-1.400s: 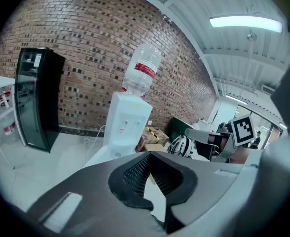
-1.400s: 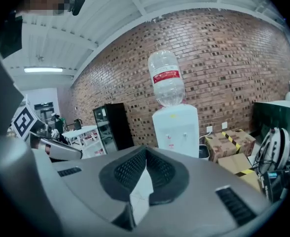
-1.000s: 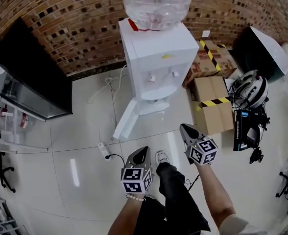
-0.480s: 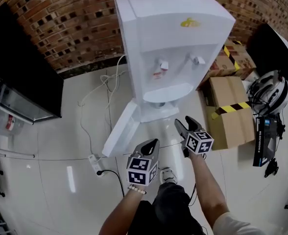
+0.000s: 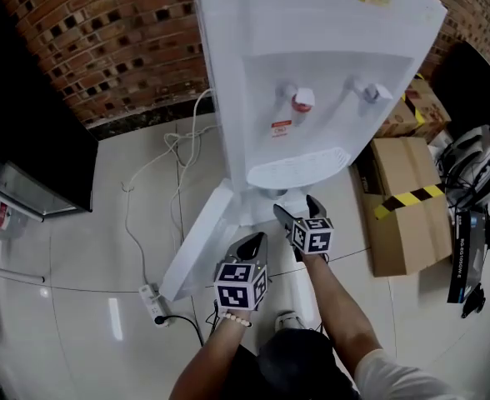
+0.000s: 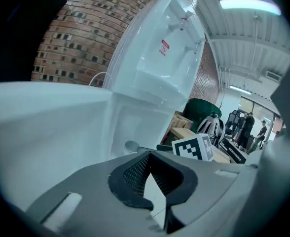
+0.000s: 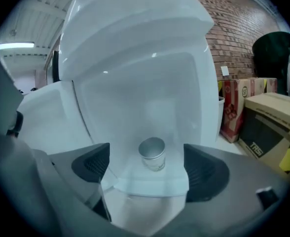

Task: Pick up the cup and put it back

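Observation:
A small metal cup point(image 7: 152, 153) stands upright on the white shelf inside the water dispenser's point(image 5: 312, 82) open lower compartment. My right gripper point(image 7: 147, 171) points straight at it. Its jaws are opening and stand wide apart, with nothing between them, and the cup is a little way ahead. In the head view the right gripper point(image 5: 297, 212) reaches under the drip tray, and the cup cannot be made out there. My left gripper point(image 5: 252, 244) hangs lower and to the left, shut and empty. From the left gripper point(image 6: 152, 171) view the cup point(image 6: 131, 146) shows small, beside the right gripper's marker cube point(image 6: 194, 147).
The compartment's white door point(image 5: 197, 242) hangs open to the left. Cardboard boxes point(image 5: 407, 215) stand close on the right, with a helmet point(image 5: 472, 161) beyond them. A power strip point(image 5: 152, 303) and cable lie on the tiled floor at left. A brick wall is behind.
The view has come much closer to the dispenser. Both grippers moved forward toward its lower compartment. The right gripper's jaws went from shut to wide apart.

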Motion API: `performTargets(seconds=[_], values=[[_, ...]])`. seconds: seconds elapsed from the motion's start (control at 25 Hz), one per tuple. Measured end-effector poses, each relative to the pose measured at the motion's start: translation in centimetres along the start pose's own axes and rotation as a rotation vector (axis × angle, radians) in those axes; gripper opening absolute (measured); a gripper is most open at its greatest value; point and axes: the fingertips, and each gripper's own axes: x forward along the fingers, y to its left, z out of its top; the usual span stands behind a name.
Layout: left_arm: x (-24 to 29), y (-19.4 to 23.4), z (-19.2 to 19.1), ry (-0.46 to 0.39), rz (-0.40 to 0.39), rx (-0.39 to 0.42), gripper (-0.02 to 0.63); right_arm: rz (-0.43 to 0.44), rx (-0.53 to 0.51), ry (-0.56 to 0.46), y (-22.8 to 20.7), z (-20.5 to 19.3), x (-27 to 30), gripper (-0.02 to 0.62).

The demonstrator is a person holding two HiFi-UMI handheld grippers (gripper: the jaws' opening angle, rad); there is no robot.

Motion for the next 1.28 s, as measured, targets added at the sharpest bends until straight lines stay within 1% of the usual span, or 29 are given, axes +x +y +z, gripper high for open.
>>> performTargets(seconds=[0.12,0.28,0.4,0.52,0.72,0.76,0.8,0.84,0.88,1.08,1.28], values=[[1.3,1.2,-0.6,-0.021,0.017,-0.022,0.006,-0.005,-0.024,-0.019,-0.1,-0.6,2.7,0.483],[1.9,2.3,-1.2,-0.025,0.038,-0.038,0.006,-0.02,-0.079,-0.013,-0.3,-1.0,6.0,0.483],[1.5,2.7,-1.4,-0.03,0.045,-0.042,0.006,-0.013,-0.13,0.021,0.1,-1.5,8.4,0.483],[1.0,3.1,-1.3,-0.036,0.063,-0.028,0.006,-0.034,-0.174,0.066,-0.2,-2.2,10.2,0.483],[0.5,3.2,-1.1,-0.05,0.05,-0.037,0.006,-0.043,-0.169,0.092,-0.9,-3.0,11.4,0.48],[0.5,3.3,-1.0,-0.053,0.05,-0.036,0.006,-0.043,-0.171,0.093,-1.0,-3.0,11.5,0.477],[0.5,3.3,-1.0,-0.057,0.049,-0.036,0.006,-0.045,-0.176,0.089,-1.1,-2.9,11.6,0.444],[0.5,3.3,-1.0,-0.059,0.048,-0.035,0.006,-0.047,-0.18,0.083,-1.2,-2.8,11.5,0.398],[0.4,3.3,-1.1,-0.059,0.047,-0.031,0.006,-0.047,-0.181,0.079,-1.3,-2.7,11.4,0.387],[-0.3,3.3,-1.4,-0.06,0.049,-0.032,0.006,-0.038,-0.19,0.061,-0.7,-1.9,9.8,0.374],[-3.3,2.7,0.6,-0.085,0.094,-0.016,0.006,-0.048,-0.207,0.067,0.4,-0.5,5.4,0.374]])
